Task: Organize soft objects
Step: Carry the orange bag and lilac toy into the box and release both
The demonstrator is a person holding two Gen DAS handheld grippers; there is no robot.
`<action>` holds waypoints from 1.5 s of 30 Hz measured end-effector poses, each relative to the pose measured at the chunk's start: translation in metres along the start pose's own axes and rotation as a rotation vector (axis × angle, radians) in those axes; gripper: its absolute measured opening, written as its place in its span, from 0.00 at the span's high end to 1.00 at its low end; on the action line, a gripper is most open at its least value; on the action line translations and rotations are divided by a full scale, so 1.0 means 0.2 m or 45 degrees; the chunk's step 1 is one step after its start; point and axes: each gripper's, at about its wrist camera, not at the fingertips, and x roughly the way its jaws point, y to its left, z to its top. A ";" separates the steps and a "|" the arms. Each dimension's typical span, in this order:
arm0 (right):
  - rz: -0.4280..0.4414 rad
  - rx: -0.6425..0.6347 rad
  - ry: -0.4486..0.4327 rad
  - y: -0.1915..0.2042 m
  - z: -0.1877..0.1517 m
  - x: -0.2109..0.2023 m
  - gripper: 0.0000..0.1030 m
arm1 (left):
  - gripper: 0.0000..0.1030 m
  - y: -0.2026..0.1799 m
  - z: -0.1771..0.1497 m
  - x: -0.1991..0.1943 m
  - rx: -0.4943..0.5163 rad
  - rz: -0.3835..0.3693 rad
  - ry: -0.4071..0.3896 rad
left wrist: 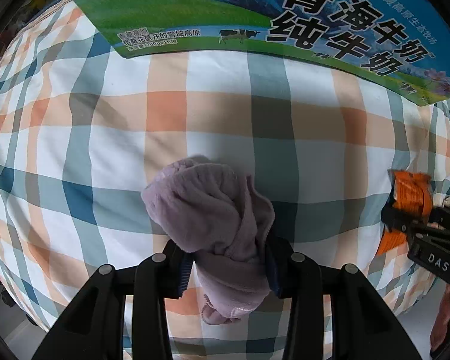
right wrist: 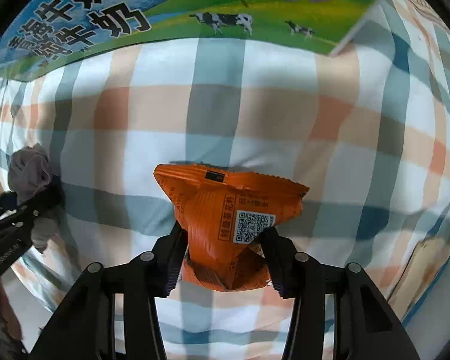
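Observation:
My left gripper is shut on a bunched lilac cloth, held just above a checked pillow. My right gripper is shut on an orange snack packet with a QR code, also over the pillow. In the left wrist view the right gripper and the orange packet show at the right edge. In the right wrist view the left gripper and the lilac cloth show at the left edge.
A milk carton box with cows, green field and Chinese print stands behind the pillow; it also shows in the right wrist view. A pale floor lies at the lower right. A box flap shows at right.

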 end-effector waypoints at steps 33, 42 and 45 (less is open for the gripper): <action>0.178 0.044 -0.369 0.21 -0.14 -1.07 0.60 | 0.65 -0.06 -0.16 -1.20 0.172 -0.158 -0.464; 0.198 0.009 -0.456 0.26 0.13 -1.24 0.60 | 0.65 0.03 0.28 -1.34 0.133 -0.217 -0.478; 0.191 0.014 -0.481 0.27 0.29 -1.27 0.60 | 0.65 0.07 0.48 -1.31 0.106 -0.207 -0.441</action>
